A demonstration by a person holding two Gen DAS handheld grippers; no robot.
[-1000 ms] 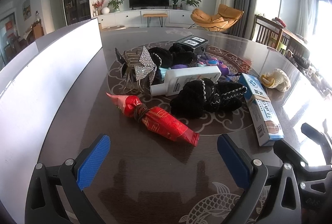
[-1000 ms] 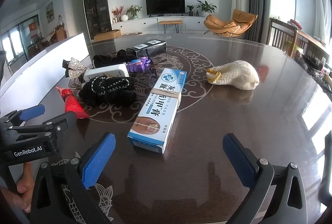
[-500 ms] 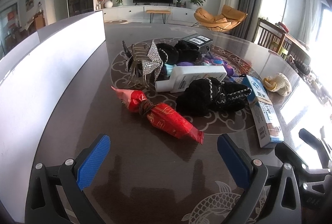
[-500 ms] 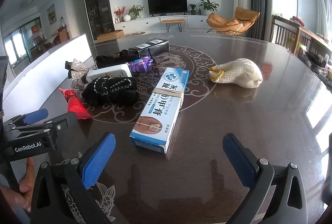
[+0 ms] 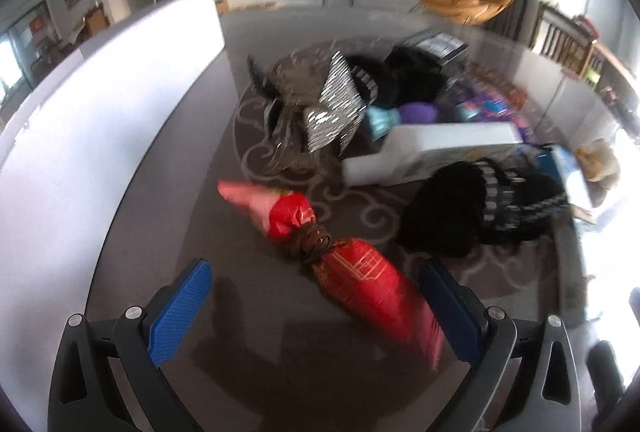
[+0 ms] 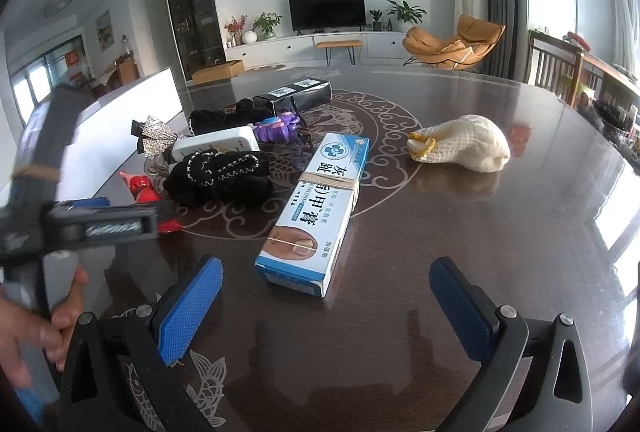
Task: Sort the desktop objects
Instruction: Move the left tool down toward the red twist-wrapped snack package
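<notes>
1. On my left wrist view the red foil packet (image 5: pixel 348 264), tied round its middle with a brown cord, lies on the dark table (image 5: pixel 248 372), its near end between my left gripper (image 5: pixel 316 312) fingers; I cannot tell whether the right-hand pad touches it.
2. My left gripper is released, blue pads spread wide and grasping nothing.
3. My right gripper (image 6: pixel 326 308) is likewise spread wide and empty, with the blue-and-white cream box (image 6: pixel 320 208) lying flat just beyond its pads, a rubber band around its middle.
4. Just right of the packet sits a black knit item with pale stitching (image 5: pixel 480 208), and beyond that a white bottle (image 5: pixel 432 152) on its side.
5. Farther in are a silver sequin bow (image 5: pixel 336 108), a purple toy (image 6: pixel 276 126), more black fabric (image 6: pixel 224 118) and a black box (image 6: pixel 294 94) at the far edge of the pile.
6. Apart, to the far right, a cream knitted pouch (image 6: pixel 464 144) rests alone.
7. A tall white panel (image 5: pixel 100 104) runs along the table's left side.
8. The left view is blurred, so fine detail in the pile escapes me.
</notes>
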